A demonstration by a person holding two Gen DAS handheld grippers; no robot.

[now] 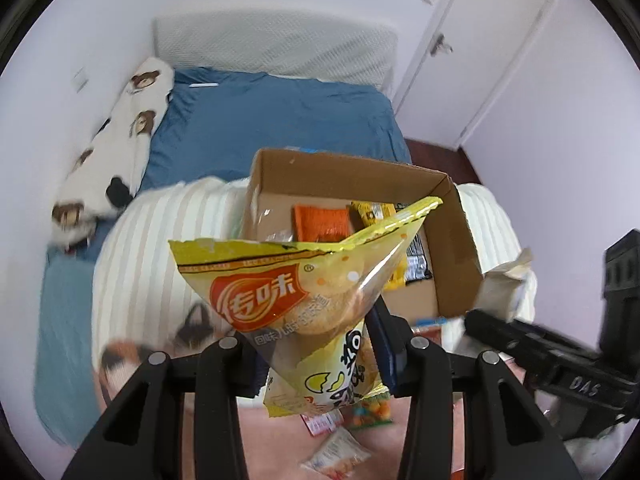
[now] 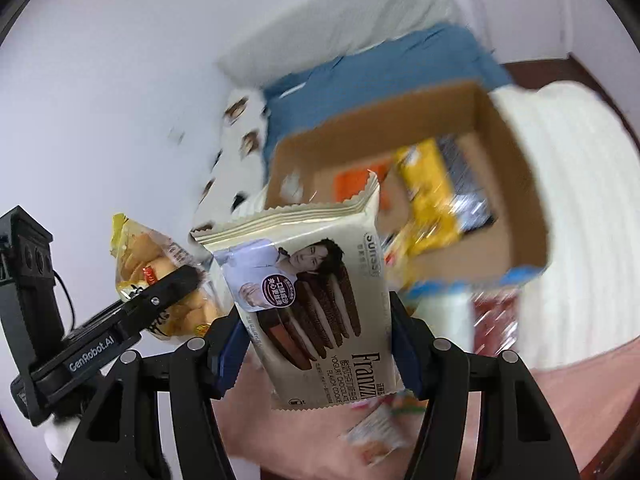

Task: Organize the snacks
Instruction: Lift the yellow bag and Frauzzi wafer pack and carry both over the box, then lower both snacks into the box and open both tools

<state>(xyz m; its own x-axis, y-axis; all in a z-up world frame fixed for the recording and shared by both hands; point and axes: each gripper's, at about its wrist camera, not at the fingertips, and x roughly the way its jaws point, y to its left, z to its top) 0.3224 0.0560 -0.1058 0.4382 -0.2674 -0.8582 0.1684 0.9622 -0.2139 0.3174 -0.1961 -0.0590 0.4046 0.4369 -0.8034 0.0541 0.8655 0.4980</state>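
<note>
Left wrist view looks down past the left tool [image 1: 316, 364], whose fingers are pinched nearly together on a yellow chip bag [image 1: 296, 280]. The bag hangs in the air, its clear window showing round chips and a red logo, its torn top edge spread wide toward the box [image 1: 440, 240]. That cardboard box sits open on a cream striped blanket [image 1: 136, 240] at the foot of a bed with a blue sheet [image 1: 280, 120]. Inside the box lie an orange pack [image 1: 320, 220], a yellow pack [image 1: 372, 210] and a dark pack [image 1: 418, 264]. Below the held bag, a few small loose snacks [image 1: 340, 452] lie on a pink surface. At the right edge the right tool [image 1: 520, 344] shows as a dark blurred arm with a pale packet at its tip.

Right wrist view shows the right tool [image 2: 320, 344] about half open, its blue pads pressing both sides of a cream cookie pack [image 2: 308, 300] printed with chocolate sticks. The pack is lifted clear, tilted, with its crimped top toward the box [image 2: 520, 184], which is blurred; the yellow pack [image 2: 432, 196] and orange pack [image 2: 352, 180] show inside it. At left the left tool [image 2: 168, 292] holds the chip bag [image 2: 152, 264] in the air, just beside the cookie pack. Another small wrapped snack [image 2: 376, 440] lies on the pink surface below.
</note>
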